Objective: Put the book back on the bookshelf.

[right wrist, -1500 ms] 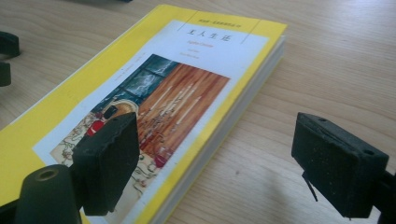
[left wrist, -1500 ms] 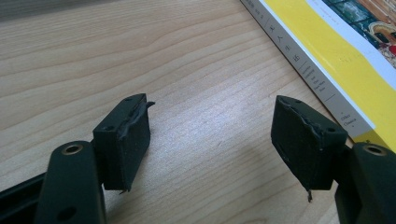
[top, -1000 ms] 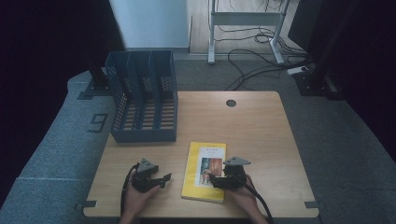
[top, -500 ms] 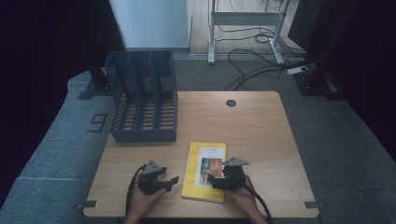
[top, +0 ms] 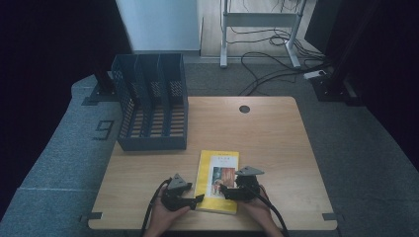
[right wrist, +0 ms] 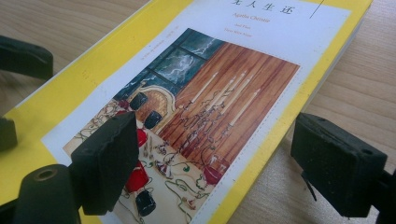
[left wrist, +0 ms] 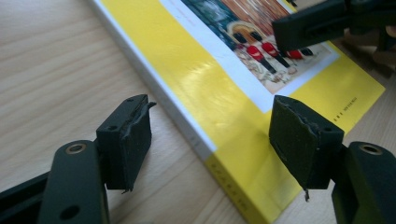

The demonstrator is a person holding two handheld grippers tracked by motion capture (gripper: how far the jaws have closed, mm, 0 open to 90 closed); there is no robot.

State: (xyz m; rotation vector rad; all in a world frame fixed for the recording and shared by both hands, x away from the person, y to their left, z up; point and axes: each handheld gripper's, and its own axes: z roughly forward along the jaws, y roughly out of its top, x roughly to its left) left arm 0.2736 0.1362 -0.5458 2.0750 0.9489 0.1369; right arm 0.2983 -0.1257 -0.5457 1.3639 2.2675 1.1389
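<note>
Grip was not yet made — your left gripper (top: 196, 200) and right gripper (top: 225, 190) both stood wide open at the near end of the yellow paperback (top: 218, 181), which lay flat on the wooden table (top: 276, 143). You needed one jaw under an edge — lifting squarely, not dragging.

From up high my worktop (top: 276, 138) is lit evenly but kinda dim, and the room around it drops off almost black at both sides. That shot is soft and grainy too. My tongs' cameras are much brighter: there's a glossy glare streak on the book (left wrist: 219, 93) cover, my near pads (left wrist: 128, 140) look a bit soft, and faint shadows sit under them.
</note>
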